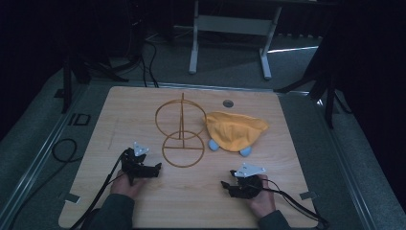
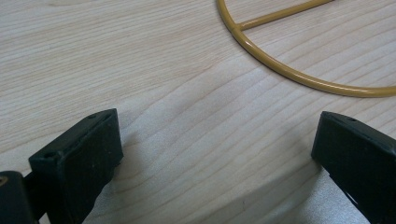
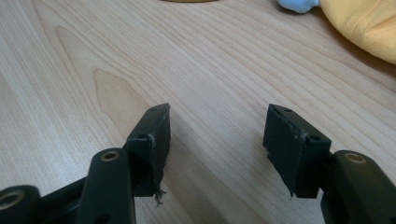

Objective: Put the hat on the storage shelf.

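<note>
left gripper (image 1: 155, 168): jaws wide apart, empty, lower left | right gripper (image 1: 225, 183): jaws apart, empty, lower right | crumpled yellow cloth hat (image 1: 235, 129): centre-right, up-right of right gripper, nearer it | gold wire stand (image 1: 182, 136): centre, beside left gripper

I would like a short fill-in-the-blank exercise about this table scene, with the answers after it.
1. The wire stand is made of two rings joined by a thin ____.
2. The cloth beside the stand is ____ in colour.
3. The jaws of the left claw stand ____, with bare table between them.
4. The right claw holds ____.

Missing words: rod; yellow; open; nothing
</note>
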Motion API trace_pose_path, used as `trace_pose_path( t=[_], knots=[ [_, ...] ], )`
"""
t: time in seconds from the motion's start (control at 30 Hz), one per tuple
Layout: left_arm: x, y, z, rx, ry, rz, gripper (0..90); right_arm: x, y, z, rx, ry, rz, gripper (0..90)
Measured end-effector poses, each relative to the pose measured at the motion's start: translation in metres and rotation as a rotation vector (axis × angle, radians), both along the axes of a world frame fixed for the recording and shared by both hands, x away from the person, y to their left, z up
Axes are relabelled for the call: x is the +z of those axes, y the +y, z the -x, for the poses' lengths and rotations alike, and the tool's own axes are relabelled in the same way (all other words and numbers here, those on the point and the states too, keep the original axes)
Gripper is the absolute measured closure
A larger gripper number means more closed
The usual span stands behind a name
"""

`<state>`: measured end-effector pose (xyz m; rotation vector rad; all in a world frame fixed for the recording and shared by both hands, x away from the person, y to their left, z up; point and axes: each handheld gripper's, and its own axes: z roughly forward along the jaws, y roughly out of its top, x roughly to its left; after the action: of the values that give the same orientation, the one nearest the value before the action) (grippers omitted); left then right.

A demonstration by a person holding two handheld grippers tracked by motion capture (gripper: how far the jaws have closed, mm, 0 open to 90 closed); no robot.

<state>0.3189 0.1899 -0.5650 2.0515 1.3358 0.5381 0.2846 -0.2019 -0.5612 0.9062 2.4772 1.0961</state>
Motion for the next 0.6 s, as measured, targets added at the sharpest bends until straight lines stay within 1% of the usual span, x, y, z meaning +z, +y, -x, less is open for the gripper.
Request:
trace_pose_path(
  t=[0.13, 0.37, 0.4, 0.43, 0.57, 0.6],
  knots=[
    [0.0, 0.0001, 0.0, 0.0, 0.0, 0.0, 1.9, -0.001, -0.0005, 0.0006, -0.003, -0.007, -0.006, 40.2],
    [0.0001, 0.0001, 0.0001, -0.001, 0.001, -0.001, 1.9, -0.0004, -0.001, -0.0006, 0.001, -0.001, -0.001, 39.8],
    [0.0001, 0.0004, 0.0001, -0.003, 0.0, -0.002, 1.9, 0.0003, -0.0013, -0.0015, 0.003, 0.004, 0.003, 40.8],
    [0.0001, 0.0003, 0.0001, -0.002, 0.0, -0.002, 1.9, 0.0031, -0.0027, -0.0037, 0.005, 0.017, 0.02, 45.8],
    [0.0001, 0.0003, 0.0, -0.002, 0.0, -0.001, 1.9, 0.0058, -0.0055, -0.0071, -0.005, 0.031, 0.034, 49.2],
    [0.0001, 0.0004, 0.0, -0.003, 0.0, -0.002, 1.9, 0.0069, -0.0074, -0.009, -0.008, 0.033, 0.047, 51.1]
  ],
)
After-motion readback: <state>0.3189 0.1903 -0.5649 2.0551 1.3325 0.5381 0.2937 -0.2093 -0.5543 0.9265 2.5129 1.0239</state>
